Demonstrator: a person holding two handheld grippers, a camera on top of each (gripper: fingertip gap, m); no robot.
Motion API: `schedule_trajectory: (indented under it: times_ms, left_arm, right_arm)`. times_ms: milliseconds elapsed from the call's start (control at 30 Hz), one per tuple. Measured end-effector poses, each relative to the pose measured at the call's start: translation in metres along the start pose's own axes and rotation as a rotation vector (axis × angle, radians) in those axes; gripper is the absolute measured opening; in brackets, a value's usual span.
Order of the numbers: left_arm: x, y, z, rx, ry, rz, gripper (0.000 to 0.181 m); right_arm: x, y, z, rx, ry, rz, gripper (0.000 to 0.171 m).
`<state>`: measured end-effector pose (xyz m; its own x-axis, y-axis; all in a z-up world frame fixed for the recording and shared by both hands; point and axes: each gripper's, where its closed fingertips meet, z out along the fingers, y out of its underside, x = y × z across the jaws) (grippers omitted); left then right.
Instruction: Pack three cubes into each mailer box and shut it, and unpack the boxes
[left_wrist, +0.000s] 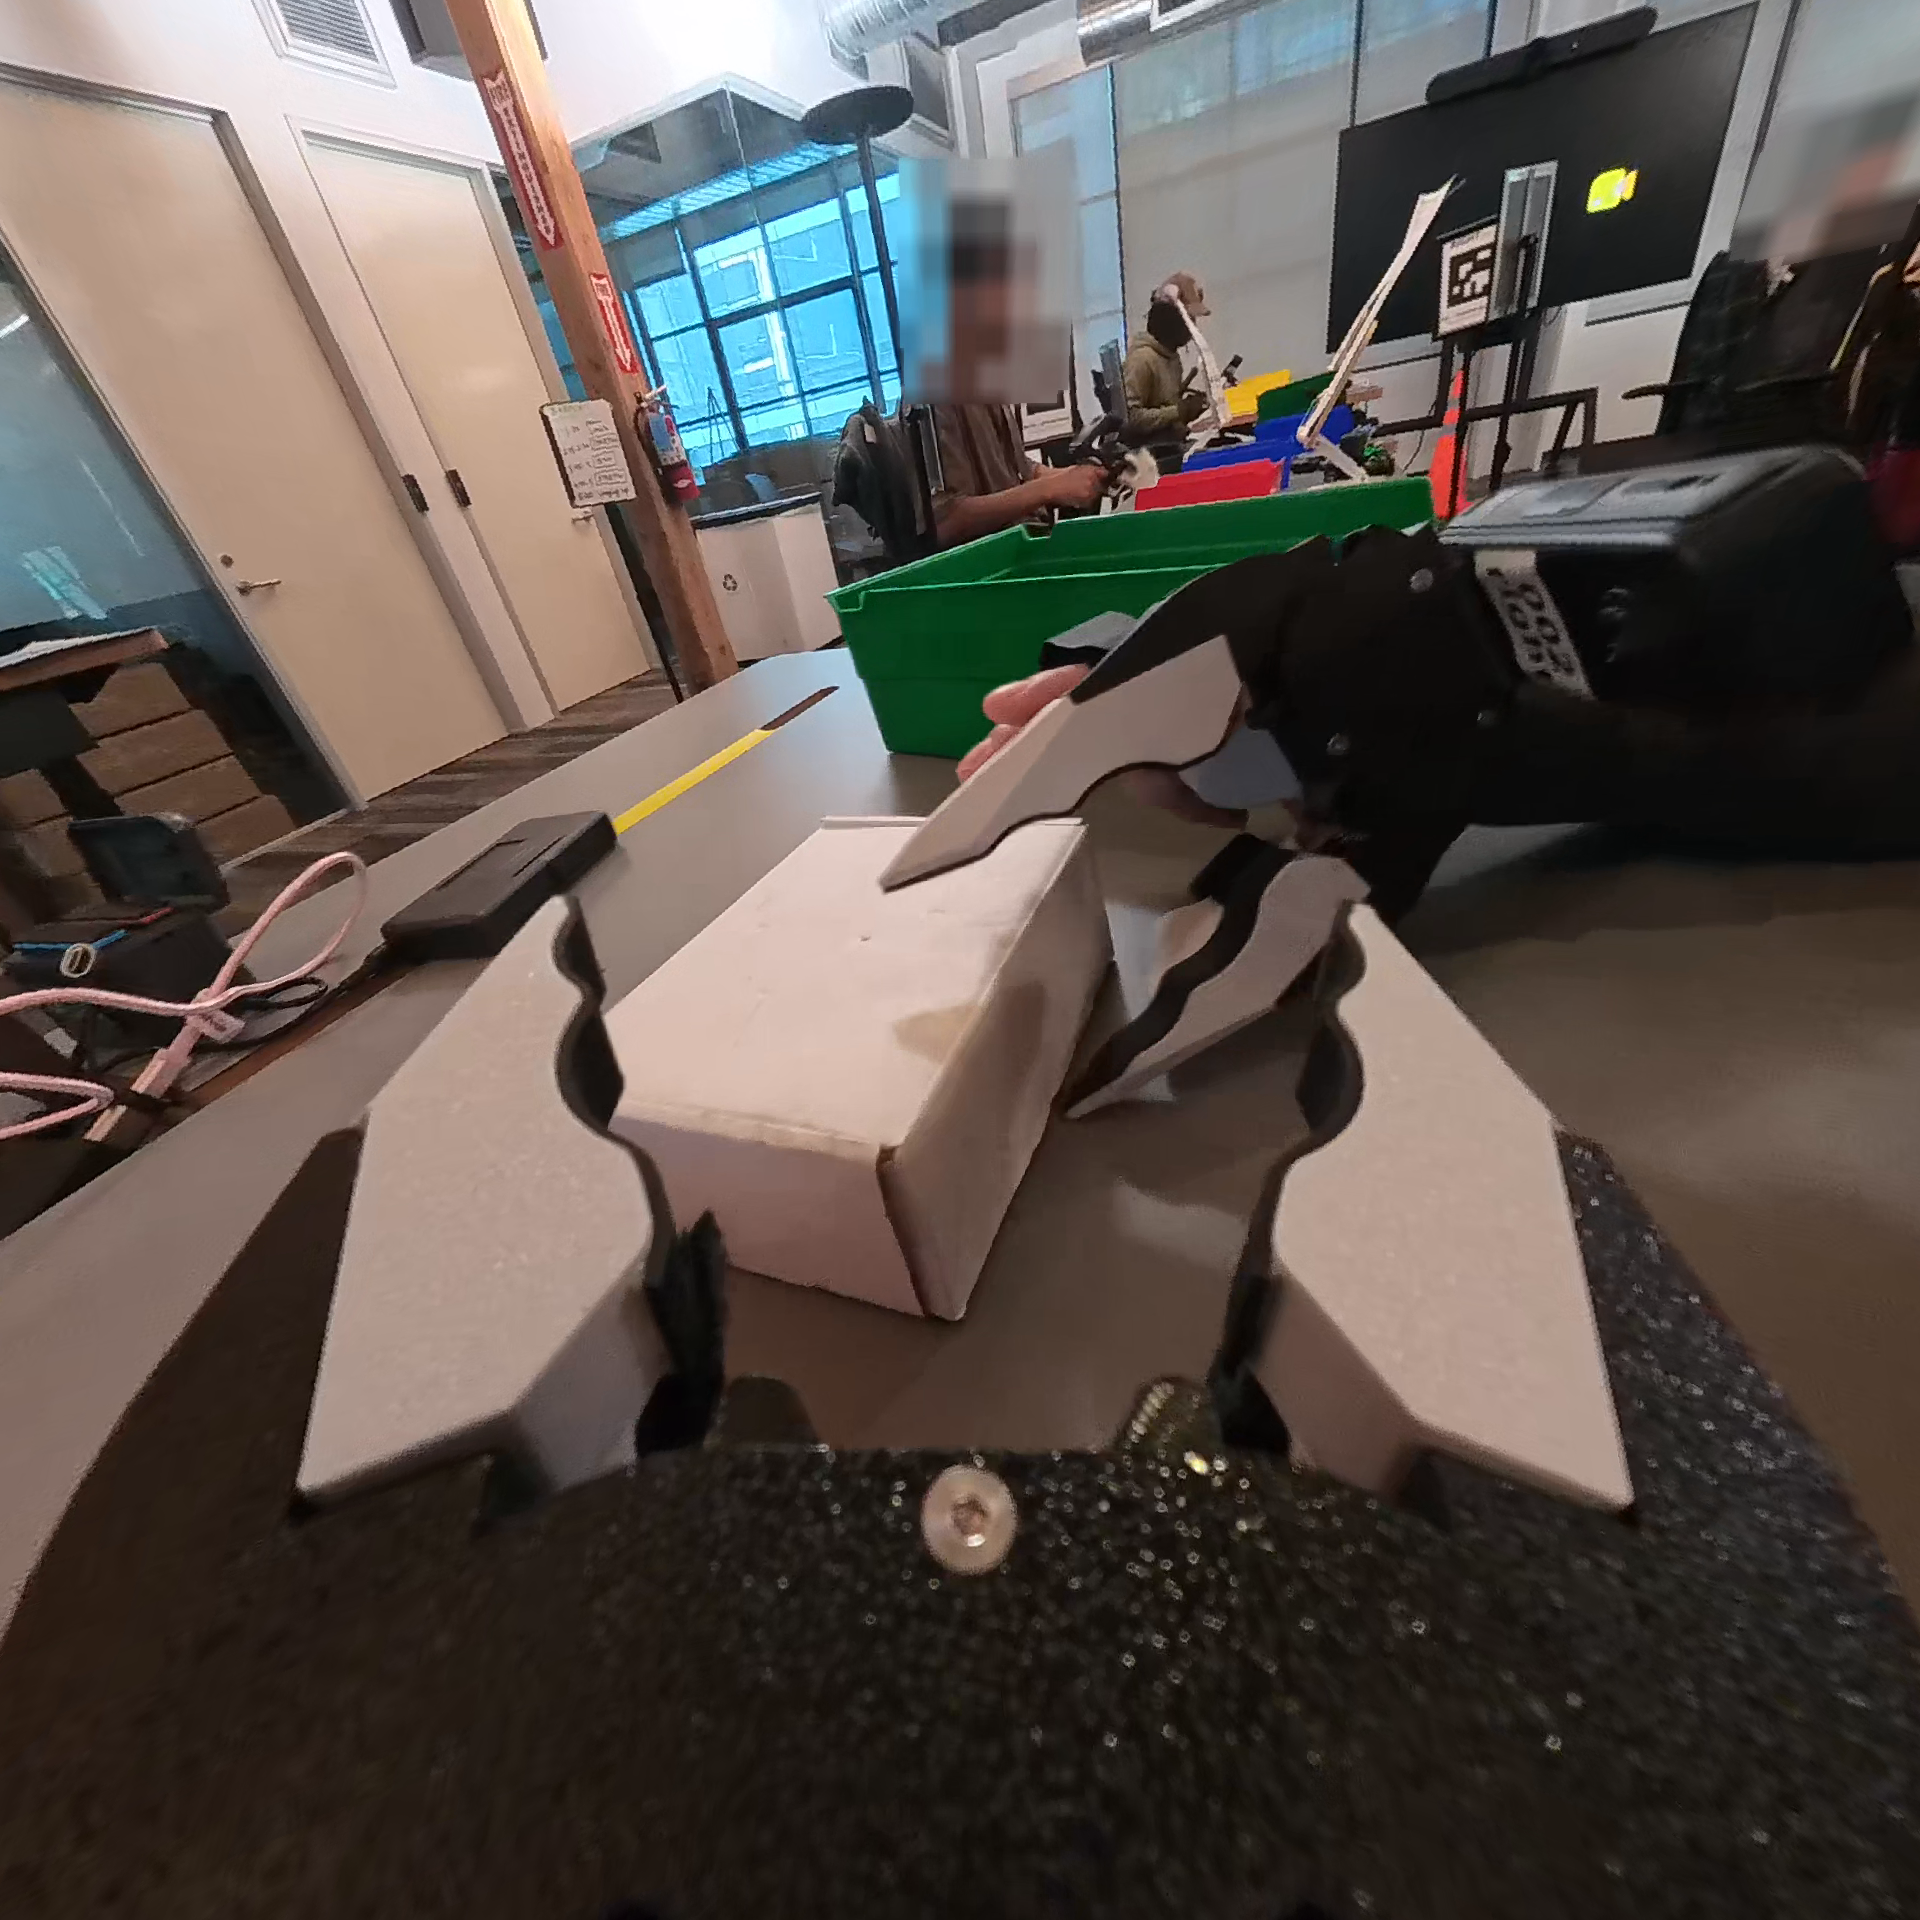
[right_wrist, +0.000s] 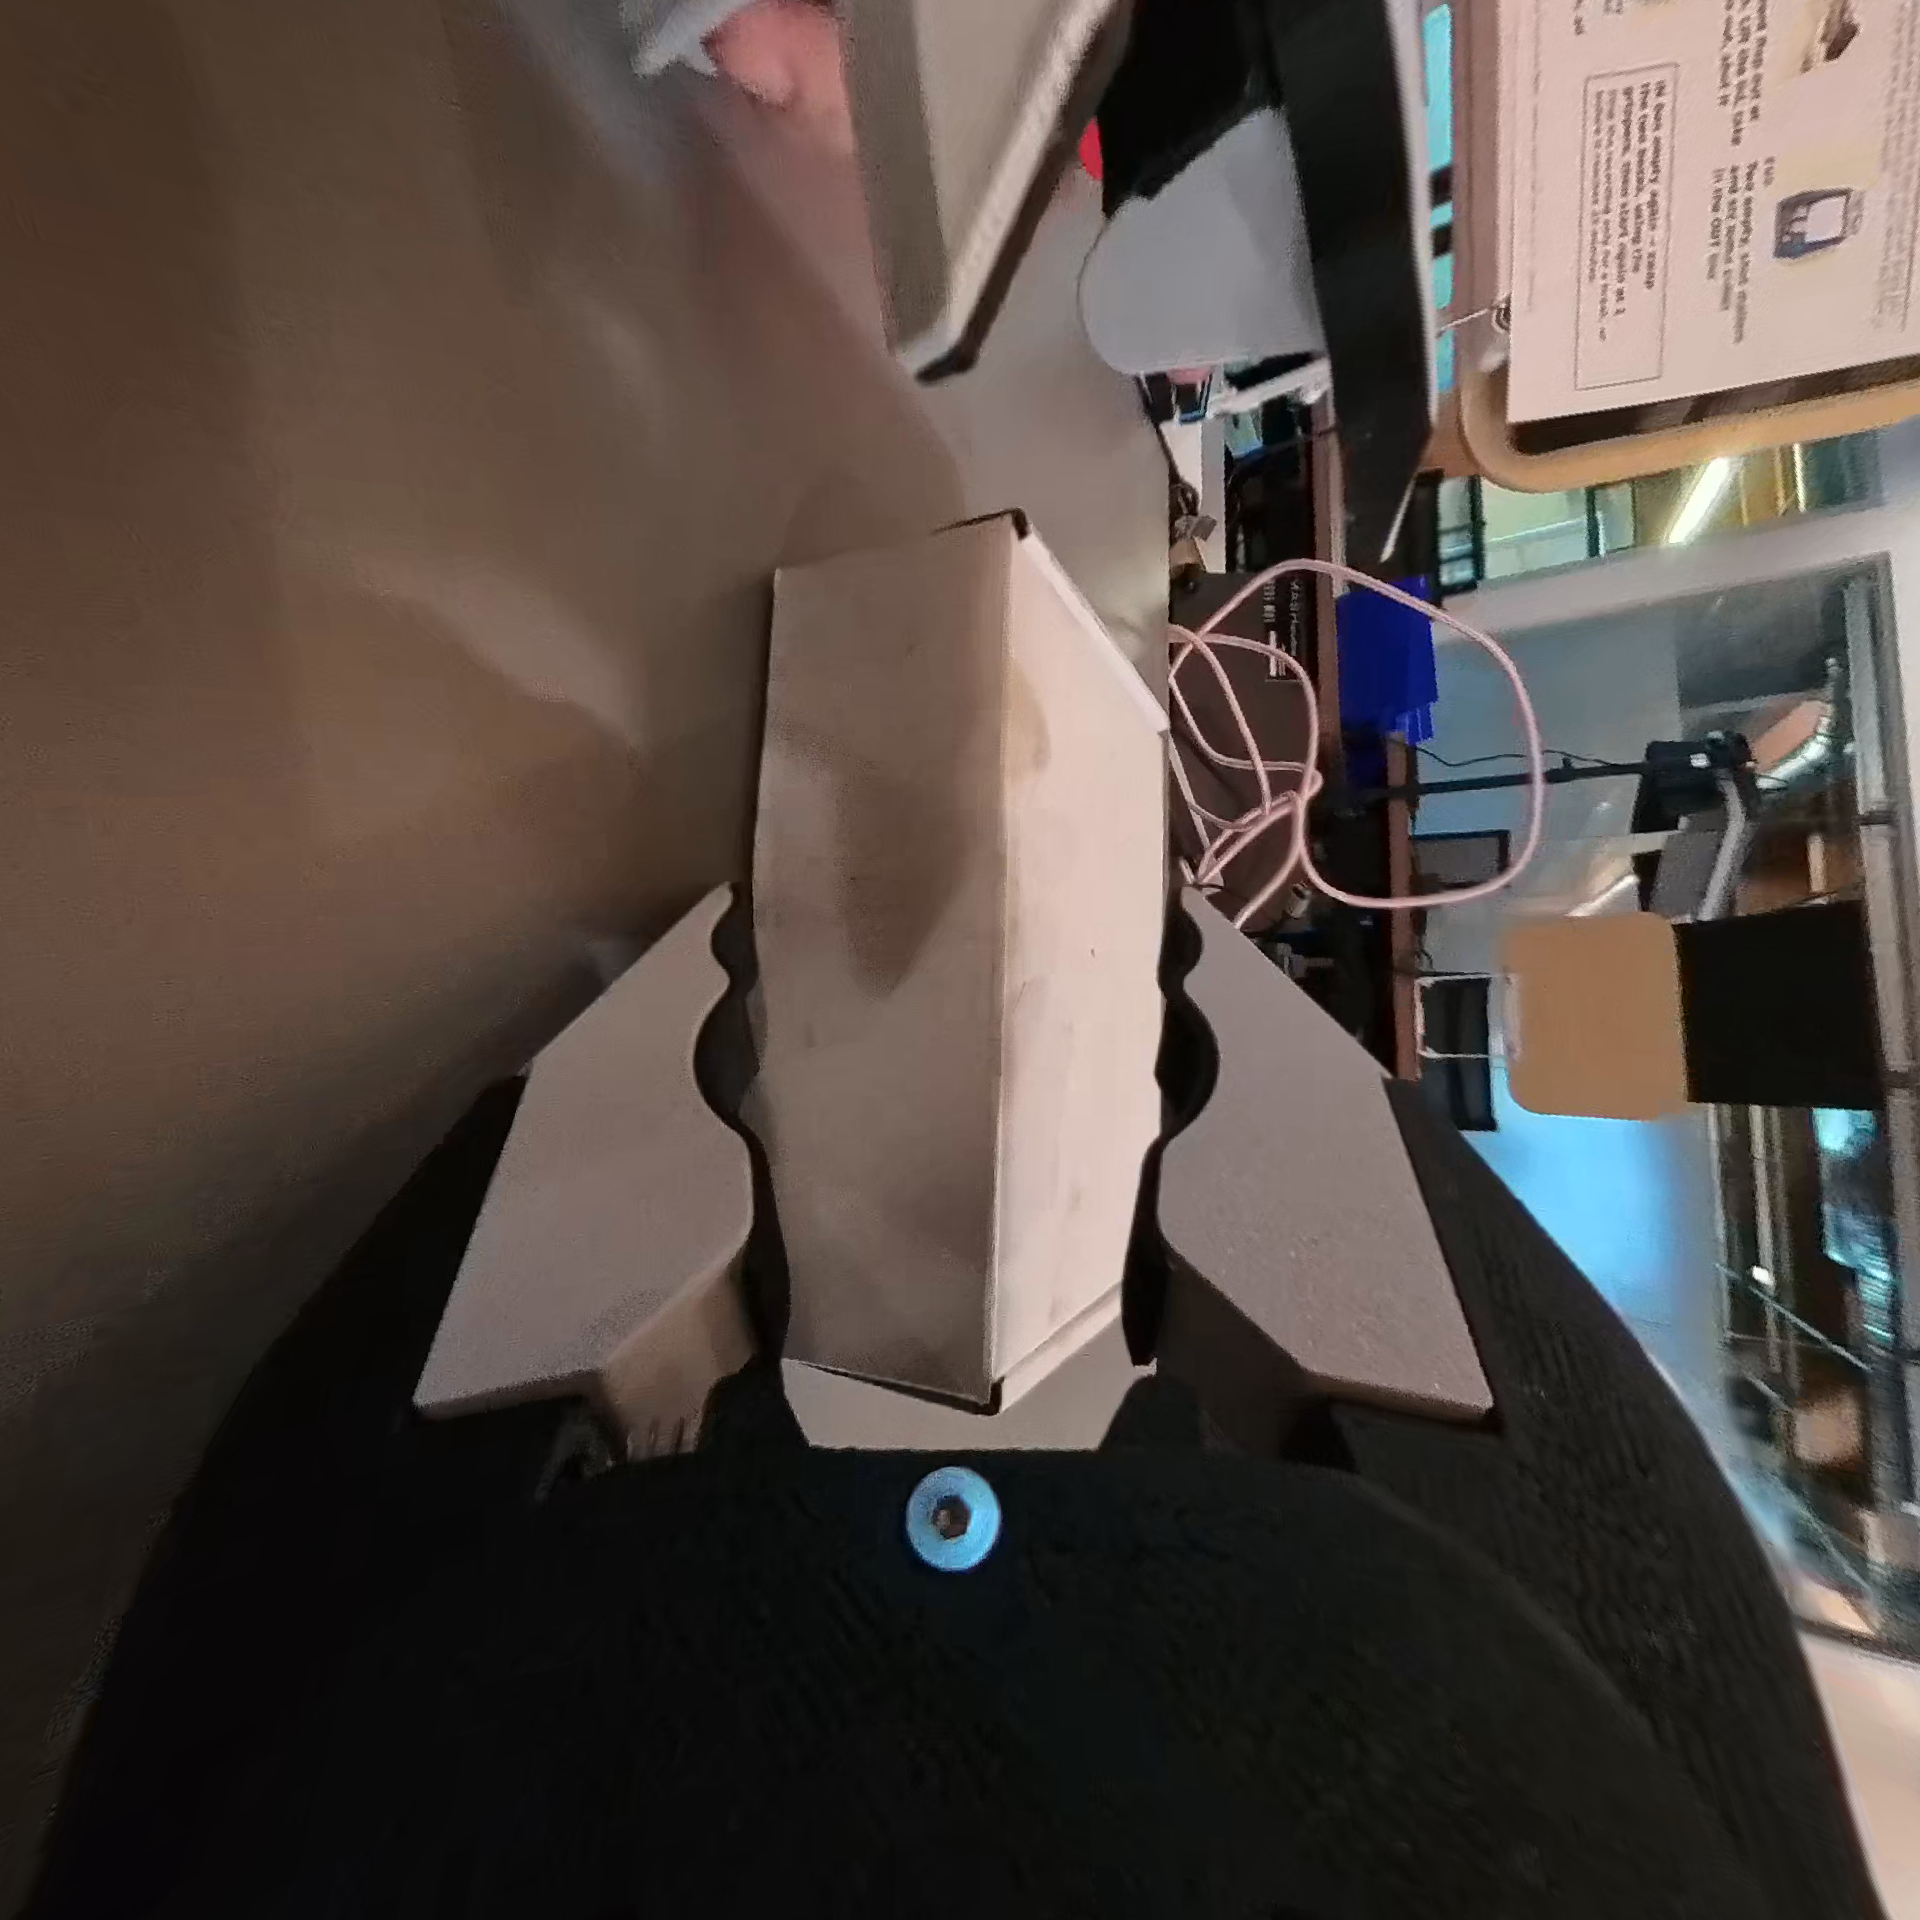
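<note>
**Closed mailer box straddled by the right tongs**

Left wrist view: left tongs (left_wrist: 961, 1049) spread wide and empty, hovering low just short of the white mailer box (left_wrist: 831, 1049). Box lying flat and shut on the grey bench (left_wrist: 1558, 1039), well in from any edge, long axis running away from this camera and slanting slightly right, near short end facing the lens. Right tongs (left_wrist: 987, 987) reaching in from the right at the far end, one finger over the lid, the other down beside the right wall. Green bin (left_wrist: 935, 634) standing farther back toward the far edge; pink cable (left_wrist: 208, 997) trailing off the left edge.

Right wrist view: picture rolled sideways. Right tongs (right_wrist: 956, 1091) spread around the mailer box (right_wrist: 935, 987), one finger along each side; firm contact impossible to confirm, so not yet a sure pinch. Long axis pointing straight away between the fingers.

Judged handling: thin corrugated card, light, fairly stiff along folds but easy to dent on broad panels, faces smooth and a little slippery. Best taken across the short width near corners, or at the front lip for opening.
</note>
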<state>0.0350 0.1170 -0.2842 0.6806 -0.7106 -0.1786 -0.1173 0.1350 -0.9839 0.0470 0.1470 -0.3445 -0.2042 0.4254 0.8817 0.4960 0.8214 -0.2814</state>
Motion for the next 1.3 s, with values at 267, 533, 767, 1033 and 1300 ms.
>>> schedule_trajectory:
  times_ms: [267,533,767,1033,1300]
  left_arm:
    - [0.001,0.002,0.000,-0.016,-0.004,0.025,0.133]
    - [-0.020,0.016,-0.002,-0.111,-0.104,0.074,0.132]
    - [-0.020,0.031,0.001,-0.215,-0.080,0.059,0.136]
    - [-0.008,0.076,0.005,-0.523,0.063,-0.244,0.150]
    - [0.008,0.081,0.003,-0.576,0.118,-0.327,0.132]
  right_arm:
    - [-0.001,0.017,0.007,-0.123,0.055,-0.184,0.052]
    - [0.017,0.010,0.000,-0.074,0.168,-0.208,0.009]
    - [0.037,0.022,-0.004,0.029,0.069,0.482,0.090]
    - [0.029,0.064,-0.016,-0.181,-0.123,1.054,0.122]
    - [-0.017,0.065,-0.018,-0.249,-0.393,1.234,0.108]
